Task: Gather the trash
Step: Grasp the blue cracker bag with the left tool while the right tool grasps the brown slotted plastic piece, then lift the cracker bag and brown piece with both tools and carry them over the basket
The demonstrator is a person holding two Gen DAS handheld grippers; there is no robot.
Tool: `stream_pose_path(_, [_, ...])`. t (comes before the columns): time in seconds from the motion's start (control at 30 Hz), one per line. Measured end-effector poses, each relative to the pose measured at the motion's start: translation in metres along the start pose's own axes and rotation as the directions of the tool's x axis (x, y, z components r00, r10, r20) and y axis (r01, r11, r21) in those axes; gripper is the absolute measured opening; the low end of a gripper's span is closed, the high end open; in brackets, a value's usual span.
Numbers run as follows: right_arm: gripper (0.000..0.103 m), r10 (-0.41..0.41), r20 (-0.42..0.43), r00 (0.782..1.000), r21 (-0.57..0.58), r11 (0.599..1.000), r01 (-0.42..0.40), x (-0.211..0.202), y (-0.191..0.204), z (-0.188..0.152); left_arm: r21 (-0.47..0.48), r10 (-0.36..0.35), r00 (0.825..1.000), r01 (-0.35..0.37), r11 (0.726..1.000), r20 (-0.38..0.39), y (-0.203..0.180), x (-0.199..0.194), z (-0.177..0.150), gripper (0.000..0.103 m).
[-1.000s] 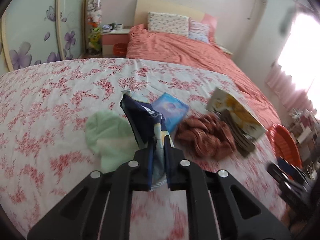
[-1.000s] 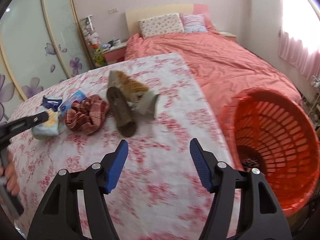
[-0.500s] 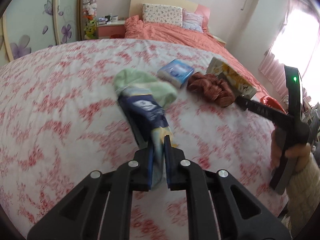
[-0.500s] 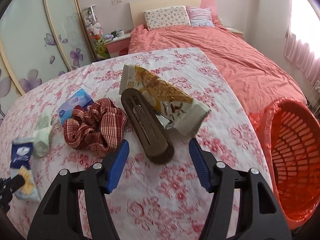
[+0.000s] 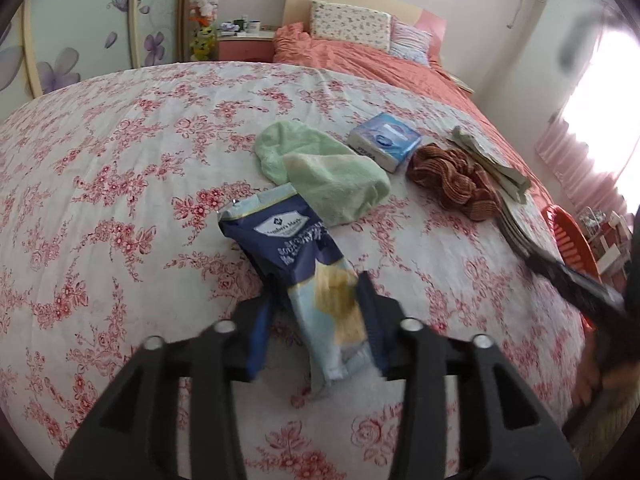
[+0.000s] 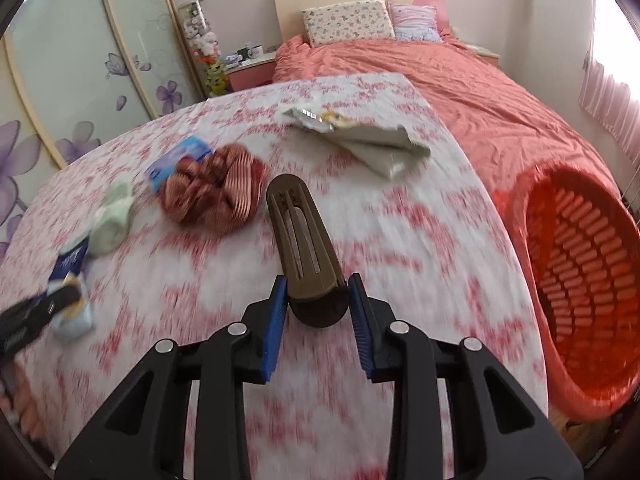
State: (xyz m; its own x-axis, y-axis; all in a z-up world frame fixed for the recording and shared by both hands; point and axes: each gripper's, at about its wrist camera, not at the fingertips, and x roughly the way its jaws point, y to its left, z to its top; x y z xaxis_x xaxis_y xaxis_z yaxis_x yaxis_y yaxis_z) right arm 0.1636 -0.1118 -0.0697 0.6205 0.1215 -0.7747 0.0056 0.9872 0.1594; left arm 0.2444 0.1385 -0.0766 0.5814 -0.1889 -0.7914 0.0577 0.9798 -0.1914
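As its label reads, "Member's Mark" snack bag [image 5: 298, 256] between opening left tongs [image 5: 316, 328]

On the table [image 5: 120, 184], the snack bag [image 5: 304, 264] lies nearest, the cloth [image 5: 328, 176] just behind it. To their right sit the tissue pack [image 5: 384, 144], the scrunchie [image 5: 452, 180], then the wrapper [image 5: 492, 164]. The basket [image 6: 580, 280] stands beyond the table's right edge.

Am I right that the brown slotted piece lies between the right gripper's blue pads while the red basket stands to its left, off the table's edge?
Not quite: the right wrist view shows the red basket to the right of the brown slotted piece, not left. The piece does lie between the closing right gripper pads.
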Motion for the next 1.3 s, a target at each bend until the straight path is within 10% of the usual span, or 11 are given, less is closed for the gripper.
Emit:
stream_pose_path(0.37, [0.045, -0.040, -0.006, 0.999, -0.035, 0.999, 0.039, 0.023, 0.017, 0.021, 0.025, 0.140, 0.990, -0.141, 0.990, 0.006, -0.011, 0.022, 0.017, 0.053])
stream_pose_path(0.57, [0.034, -0.086, 0.004, 0.996, -0.064, 0.994, 0.087, 0.023, 0.022, 0.015, 0.060, 0.108, 0.994, -0.108, 0.992, 0.003, -0.009, 0.017, 0.013, 0.038])
stream_pose_path(1.3, [0.043, -0.110, 0.020, 0.994, -0.039, 0.993, 0.111, 0.016, 0.030, 0.000, 0.091, 0.204, 0.978, -0.207, 0.974, 0.037, 0.003, 0.008, -0.004, 0.052])
